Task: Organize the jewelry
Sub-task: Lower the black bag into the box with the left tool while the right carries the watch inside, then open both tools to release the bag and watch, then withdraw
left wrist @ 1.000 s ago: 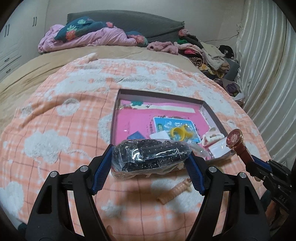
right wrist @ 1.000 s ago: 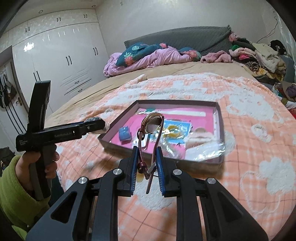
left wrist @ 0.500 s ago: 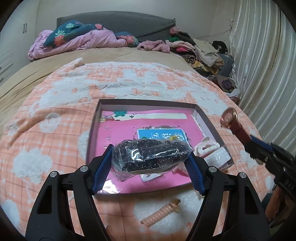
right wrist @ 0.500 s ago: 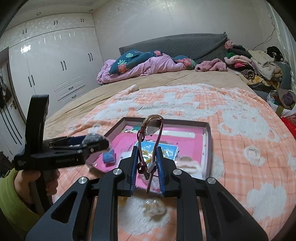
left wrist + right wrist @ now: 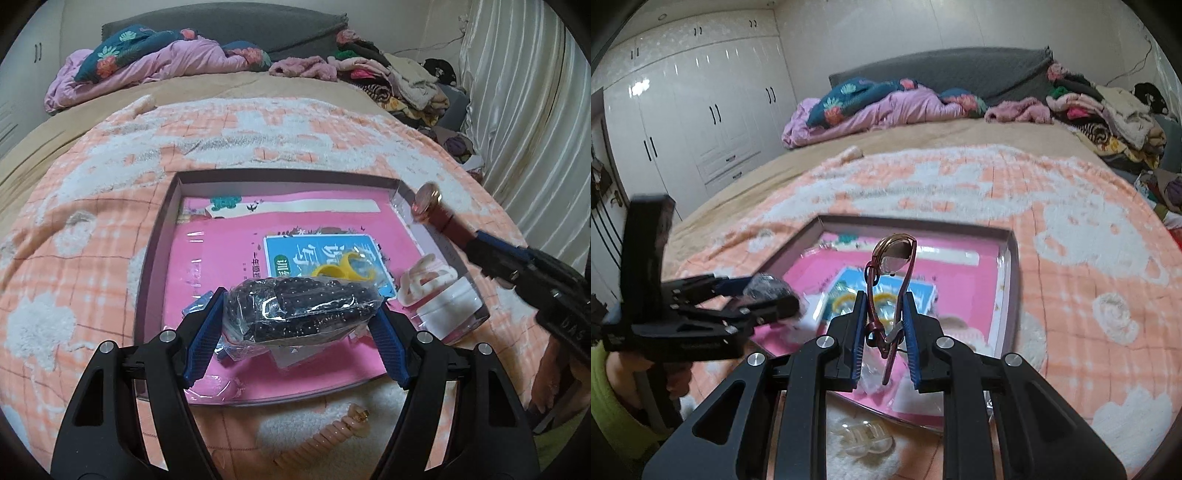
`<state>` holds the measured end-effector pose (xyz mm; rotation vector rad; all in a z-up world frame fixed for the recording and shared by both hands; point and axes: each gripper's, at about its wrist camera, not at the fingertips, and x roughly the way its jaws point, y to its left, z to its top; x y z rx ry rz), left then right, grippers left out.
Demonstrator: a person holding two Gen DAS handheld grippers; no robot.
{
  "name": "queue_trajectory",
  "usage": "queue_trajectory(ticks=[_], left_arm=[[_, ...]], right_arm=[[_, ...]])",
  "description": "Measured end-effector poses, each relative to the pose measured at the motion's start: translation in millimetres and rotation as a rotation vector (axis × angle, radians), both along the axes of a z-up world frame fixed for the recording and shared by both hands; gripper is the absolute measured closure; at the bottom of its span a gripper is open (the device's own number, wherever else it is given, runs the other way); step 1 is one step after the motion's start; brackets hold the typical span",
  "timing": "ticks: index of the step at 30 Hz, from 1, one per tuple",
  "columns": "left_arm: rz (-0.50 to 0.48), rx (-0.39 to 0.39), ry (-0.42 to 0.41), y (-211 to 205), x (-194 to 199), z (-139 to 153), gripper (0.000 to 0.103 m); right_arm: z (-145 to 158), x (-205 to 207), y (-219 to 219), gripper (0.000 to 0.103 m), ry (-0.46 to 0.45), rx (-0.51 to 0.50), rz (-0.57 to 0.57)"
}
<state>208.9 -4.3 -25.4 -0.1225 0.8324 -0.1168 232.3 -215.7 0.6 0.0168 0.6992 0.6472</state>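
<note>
Right now I hold a pair of tongs in each hand over a shallow box point(image 5: 155, 258) that lies on an orange and white blanket point(image 5: 92, 206) on a bed. My left tongs point(image 5: 299, 321) are clamped across a clear plastic bag of dark beads point(image 5: 303, 306), wide apart only because the bag is bulky; the bag hangs above the near part of the box, I judge so it can be set inside. My right tongs point(image 5: 884, 325) are pinched together on the red strap of a wristwatch point(image 5: 892, 254), whose round face stands up above the box's middle, probably bound for the same place. Inside the box lie a pink booklet point(image 5: 221, 266), a blue card point(image 5: 325, 251), a yellow ring point(image 5: 343, 267) and a pale pink hair claw point(image 5: 424, 277) toward its right side. Just outside the near edge of the box, on the blanket, rests a peach spiral hair tie point(image 5: 340, 432), and a clear hair clip point(image 5: 864, 435) too. The bag hides whatever lies under it in the box, a small blue thing beside my left tong is mostly covered, and the watch face is blurred, so I cannot read it.
</note>
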Motion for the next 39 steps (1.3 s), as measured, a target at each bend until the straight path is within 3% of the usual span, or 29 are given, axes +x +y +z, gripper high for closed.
queue_trajectory(ticks=[16, 20, 30, 39], left_arm=[[0.008, 0.007, 0.027, -3, 4, -11, 0.037], [0.011, 0.007, 0.032, -3, 4, -13, 0.037], [0.013, 0.0, 0.012, 0, -1, -6, 0.035], [0.013, 0.014, -0.087, 0, -21, 37, 0.022]], right_arm=[[-27, 13, -3, 0.08, 0.056, 0.003, -0.055], [-18, 9, -12, 0.058, 0.035, 0.041, -0.073], [17, -21, -37, 0.025, -0.043, 0.114, -0.111], [48, -49, -51, 0.015, -0.106, 0.17, -0.121]])
